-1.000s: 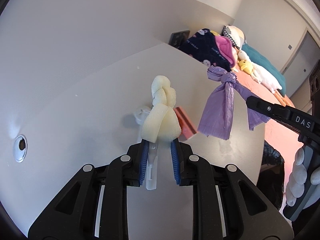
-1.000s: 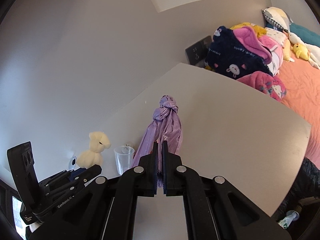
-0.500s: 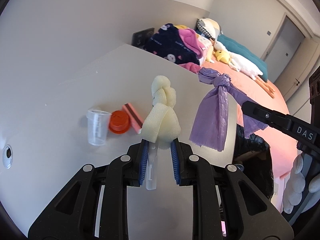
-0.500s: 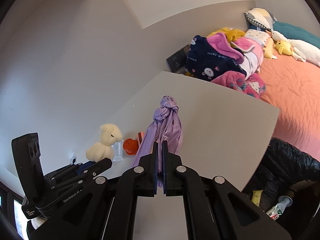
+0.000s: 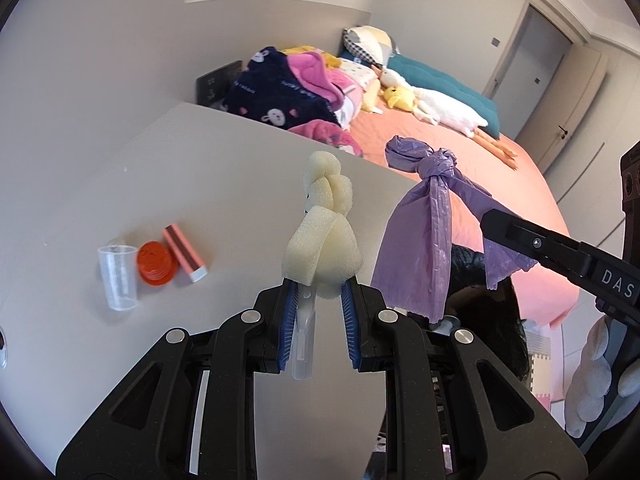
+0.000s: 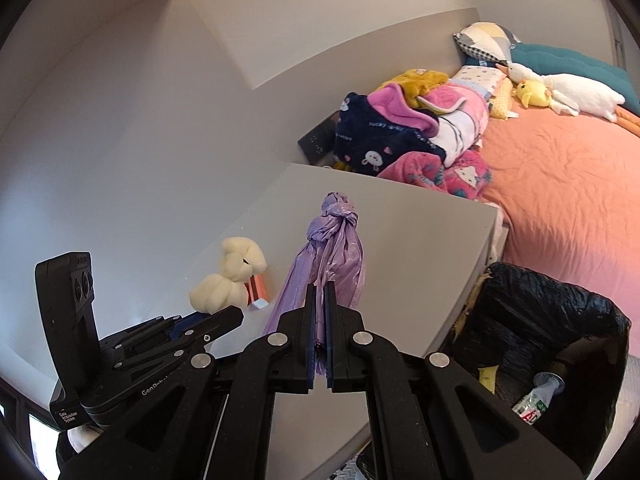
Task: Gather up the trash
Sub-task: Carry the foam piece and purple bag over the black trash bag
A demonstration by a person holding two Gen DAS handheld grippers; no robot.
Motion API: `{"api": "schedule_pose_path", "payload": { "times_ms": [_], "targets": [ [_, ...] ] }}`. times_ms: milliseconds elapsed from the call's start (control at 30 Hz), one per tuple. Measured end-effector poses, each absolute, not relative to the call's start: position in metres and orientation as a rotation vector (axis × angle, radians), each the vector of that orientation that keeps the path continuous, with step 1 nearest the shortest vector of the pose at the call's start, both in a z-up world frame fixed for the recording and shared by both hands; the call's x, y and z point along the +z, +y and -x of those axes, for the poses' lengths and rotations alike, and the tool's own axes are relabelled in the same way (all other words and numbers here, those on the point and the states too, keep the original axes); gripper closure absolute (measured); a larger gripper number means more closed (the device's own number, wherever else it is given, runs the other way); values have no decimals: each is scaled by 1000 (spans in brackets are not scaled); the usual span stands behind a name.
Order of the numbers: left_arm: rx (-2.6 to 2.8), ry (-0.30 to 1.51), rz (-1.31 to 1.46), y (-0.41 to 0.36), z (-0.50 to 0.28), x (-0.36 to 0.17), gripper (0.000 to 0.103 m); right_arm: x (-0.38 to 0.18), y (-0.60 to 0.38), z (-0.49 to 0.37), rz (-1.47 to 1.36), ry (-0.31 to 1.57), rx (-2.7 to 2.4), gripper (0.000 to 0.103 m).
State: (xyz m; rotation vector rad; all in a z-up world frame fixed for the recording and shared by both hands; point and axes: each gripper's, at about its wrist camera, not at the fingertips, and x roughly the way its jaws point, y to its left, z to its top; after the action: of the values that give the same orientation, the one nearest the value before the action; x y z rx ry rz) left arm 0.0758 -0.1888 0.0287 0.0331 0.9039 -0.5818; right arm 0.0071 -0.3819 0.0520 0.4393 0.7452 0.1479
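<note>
Left wrist view: the yellow foam sponge, twisted into a knotted lump, sits pinched at its base between the blue pads of the left gripper, jaws drawn in narrow and clamped on it, held up above the grey table. A clear plastic piece pokes back between the same jaws, under the sponge. Just to the right, the purple plastic bag, knotted at the top, hangs off the tip of the right gripper. From the right wrist view those jaws are squeezed all the way together on the bag's loose end, the knot standing up beyond the fingertips. Below and to the right, past the table's edge, there's a bin lined with a black trash bag, a plastic bottle lying inside it. Back on the table, well to the left, a clear cup, an orange lid touching it and a pink striped block just beside that. Beyond the table, an orange bed piled with blankets and plush toys
</note>
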Motion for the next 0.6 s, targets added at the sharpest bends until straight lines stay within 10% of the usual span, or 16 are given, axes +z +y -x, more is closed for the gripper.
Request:
{"api": "schedule_pose_path", "payload": {
  "times_ms": [600],
  "targets": [
    [-760,900,-125,-262,-53,35,82,57,-446,48,-513,691,-17,99]
  ]
}}
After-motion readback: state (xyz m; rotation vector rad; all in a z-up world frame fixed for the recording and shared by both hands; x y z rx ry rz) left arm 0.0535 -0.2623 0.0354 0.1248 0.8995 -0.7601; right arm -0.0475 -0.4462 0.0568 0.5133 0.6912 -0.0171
